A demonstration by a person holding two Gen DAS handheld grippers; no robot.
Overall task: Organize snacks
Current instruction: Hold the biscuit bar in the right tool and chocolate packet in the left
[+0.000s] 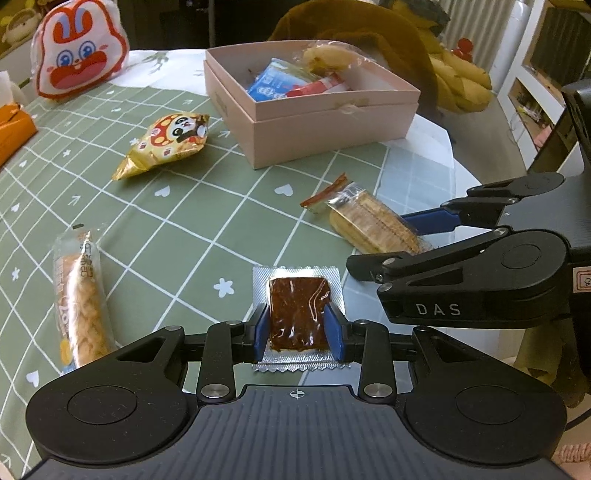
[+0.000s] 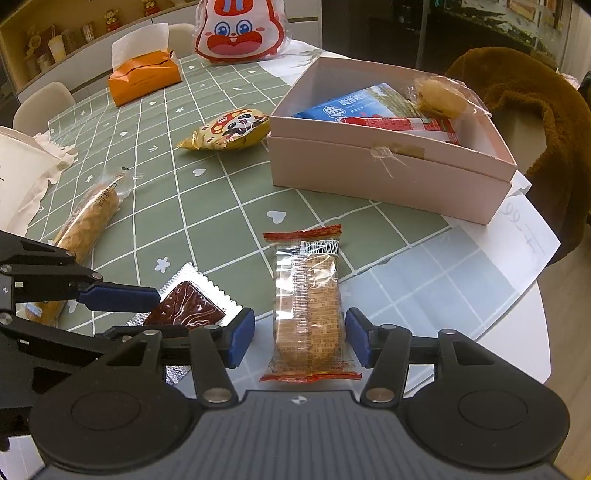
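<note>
A brown snack block in a silver foil wrapper (image 1: 297, 314) lies flat on the green checked cloth. My left gripper (image 1: 298, 332) is open, its blue pads close beside the block's two sides, over the foil margins. A clear packet of crackers with red ends (image 2: 308, 302) lies lengthwise between the pads of my open right gripper (image 2: 298, 339), with a gap on the left side. The pink box (image 2: 369, 173) stands behind, holding a blue packet, a red one and a wrapped bun. In the left wrist view the crackers (image 1: 373, 221) sit right of the foil snack.
A yellow panda bag (image 2: 227, 134) and a long twisted-pastry packet (image 2: 92, 214) lie on the cloth to the left. A rabbit-shaped bag (image 2: 240, 29) and an orange tissue box (image 2: 144, 79) stand at the far side. The table's rounded edge (image 2: 532, 314) curves at the right.
</note>
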